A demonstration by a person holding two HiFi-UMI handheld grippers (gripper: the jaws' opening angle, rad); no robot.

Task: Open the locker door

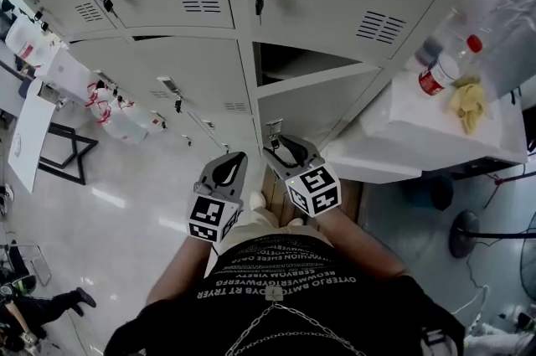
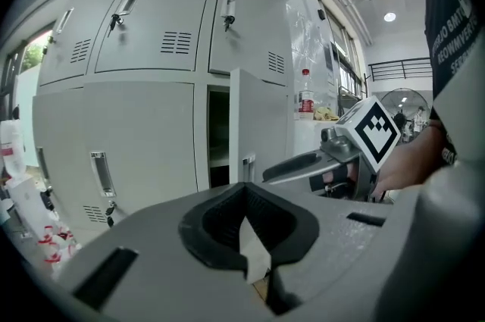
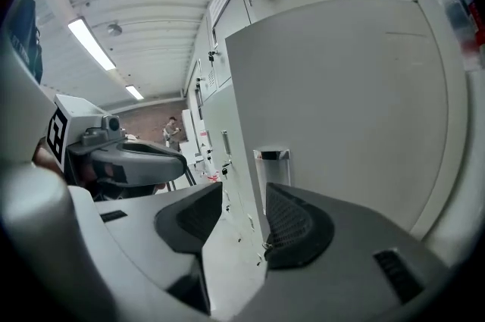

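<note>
Locker door (image 3: 341, 101) is found partway out already. Its free edge is straddled by the right claw (image 3: 242, 195), jaws set apart and not pinching, probably so it can be hooked and pulled wider. Left claw (image 2: 244, 192) is closed up, empty, parked alongside.

white table (image 1: 435, 141): bottle (image 1: 436, 77), yellow object (image 1: 469, 105)

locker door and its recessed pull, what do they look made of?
Locker door: likely painted sheet metal, with a pale grey matte coat and a thin flat panel with a crisp folded edge.
Recessed pull: bare bright metal, perhaps chromed or stainless; it glints.
</note>
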